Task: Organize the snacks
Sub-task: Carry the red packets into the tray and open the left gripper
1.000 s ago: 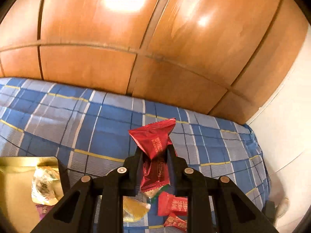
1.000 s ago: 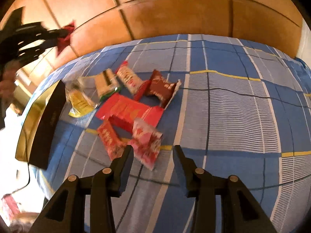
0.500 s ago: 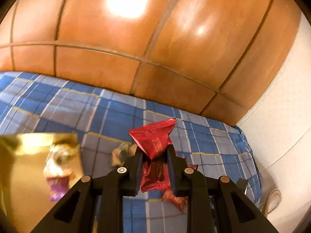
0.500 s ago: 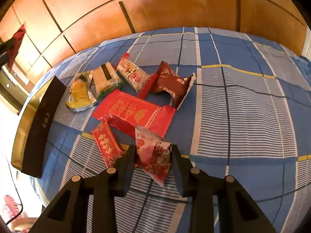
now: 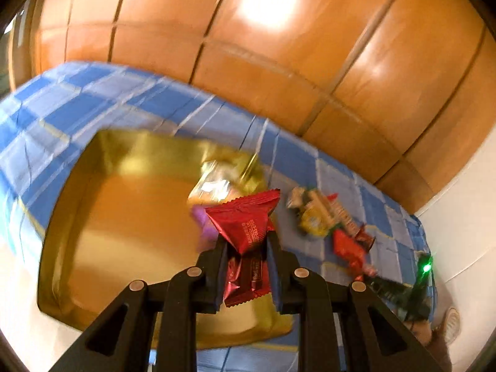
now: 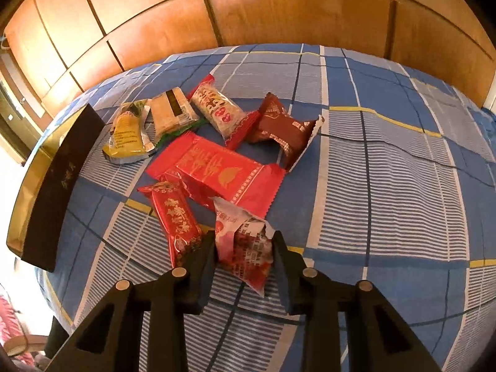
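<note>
In the left wrist view, the left tool is clamped on a dark red packet, which hangs over the right part of the gold box on the blue checked bed; blur makes it hard to say exactly where above the box.

In the right wrist view, the right tool has just been narrowing around a pink-and-red packet, pads apparently pressing its sides. The packet's long axis runs along the tool's reach. The box lies well to its left.
</note>
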The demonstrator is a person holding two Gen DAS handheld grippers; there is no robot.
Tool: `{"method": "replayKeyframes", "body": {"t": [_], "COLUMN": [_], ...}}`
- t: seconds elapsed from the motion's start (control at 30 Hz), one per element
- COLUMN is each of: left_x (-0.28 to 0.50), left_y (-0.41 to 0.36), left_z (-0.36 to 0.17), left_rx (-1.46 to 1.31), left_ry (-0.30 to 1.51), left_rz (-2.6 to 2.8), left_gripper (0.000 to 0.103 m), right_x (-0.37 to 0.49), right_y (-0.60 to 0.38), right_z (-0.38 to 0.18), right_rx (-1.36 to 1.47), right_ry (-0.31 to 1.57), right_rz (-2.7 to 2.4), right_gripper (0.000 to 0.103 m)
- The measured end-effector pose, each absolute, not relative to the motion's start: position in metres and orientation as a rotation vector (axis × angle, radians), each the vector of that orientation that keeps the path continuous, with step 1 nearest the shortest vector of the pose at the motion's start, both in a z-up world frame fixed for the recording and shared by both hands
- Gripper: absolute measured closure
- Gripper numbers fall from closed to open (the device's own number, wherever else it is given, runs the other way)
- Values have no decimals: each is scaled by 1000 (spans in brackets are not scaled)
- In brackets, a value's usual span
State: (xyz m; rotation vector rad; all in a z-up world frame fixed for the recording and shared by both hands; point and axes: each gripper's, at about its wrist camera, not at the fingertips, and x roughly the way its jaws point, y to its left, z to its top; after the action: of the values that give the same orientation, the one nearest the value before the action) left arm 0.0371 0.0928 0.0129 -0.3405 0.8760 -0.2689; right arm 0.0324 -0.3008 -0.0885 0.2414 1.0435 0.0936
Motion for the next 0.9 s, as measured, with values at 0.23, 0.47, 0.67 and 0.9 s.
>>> {"method": "replayKeyframes", "body": {"t": [0.23,0.47,0.67,0.9], "left_x": [44,66,59,41], "left_y": [74,63,62,59], "left_z": [-28,-52,-60,-57], "left_rx": [-345,-357,-310,-199], "left_ry": [986,1062,1060,1034], "left_rz": [-284,-257,-207,-101], "left_gripper": [79,68,65,61], "right_x": [32,31,29,26], "right_y": [-298,-296,-291,-288], "right_z": [-89,-89,-89,-89], "right_rx": [234,220,184,178], "right_ry": [1048,1038,1027,1000], "right_rz": [89,80,65,39], "right_gripper": [69,69,69,69]}}
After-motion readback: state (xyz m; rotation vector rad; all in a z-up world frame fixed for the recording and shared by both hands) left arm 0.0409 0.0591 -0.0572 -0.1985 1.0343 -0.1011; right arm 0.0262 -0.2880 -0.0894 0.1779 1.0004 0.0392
